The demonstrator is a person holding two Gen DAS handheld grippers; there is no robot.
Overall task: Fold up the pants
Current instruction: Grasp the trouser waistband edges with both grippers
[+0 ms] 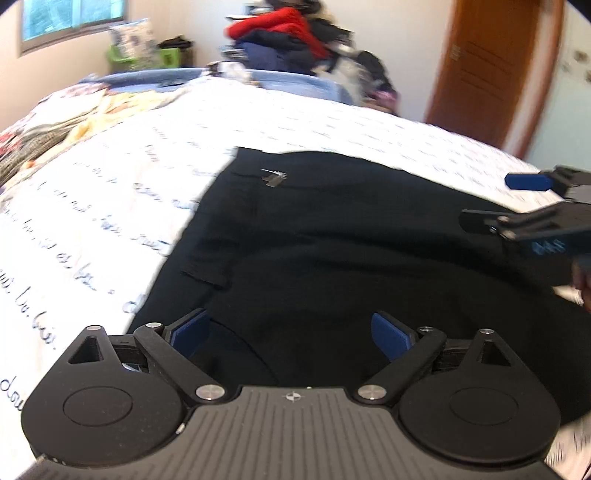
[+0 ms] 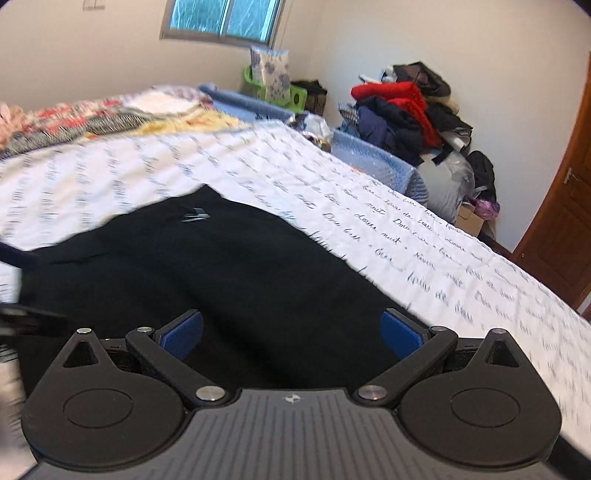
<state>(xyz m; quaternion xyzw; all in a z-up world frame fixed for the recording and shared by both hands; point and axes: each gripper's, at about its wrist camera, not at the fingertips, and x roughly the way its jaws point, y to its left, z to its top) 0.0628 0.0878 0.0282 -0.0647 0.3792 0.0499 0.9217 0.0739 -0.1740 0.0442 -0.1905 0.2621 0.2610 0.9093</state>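
The pants [image 1: 332,240] lie flat on the bed [image 1: 110,206] straight ahead of both my tools, spreading from just under the fingers outward to a far edge near a small pale logo [image 1: 274,176]. Their long axis seems to run across my view, from the left tool's side toward the right tool's, though the black cloth hides its seams and I cannot tell waist from legs for sure.

My left gripper [image 1: 291,338] is spread wide with nothing between its blue pads, hovering low over the near edge of the cloth. My right gripper [image 2: 291,334] is just as wide apart and empty, also over the near edge; in the left view it comes in from the right, over the far side of the cloth.

The coming grab turns on that near edge: it sits directly below both tools, so each one looks equally close to its own end, the left nearer the edge by the bare quilt.

By count: one pair of pants, one logo, two grippers. Beyond the bed stand one heap of clothes [image 2: 406,107], one window [image 2: 225,18] and one door [image 1: 491,66].
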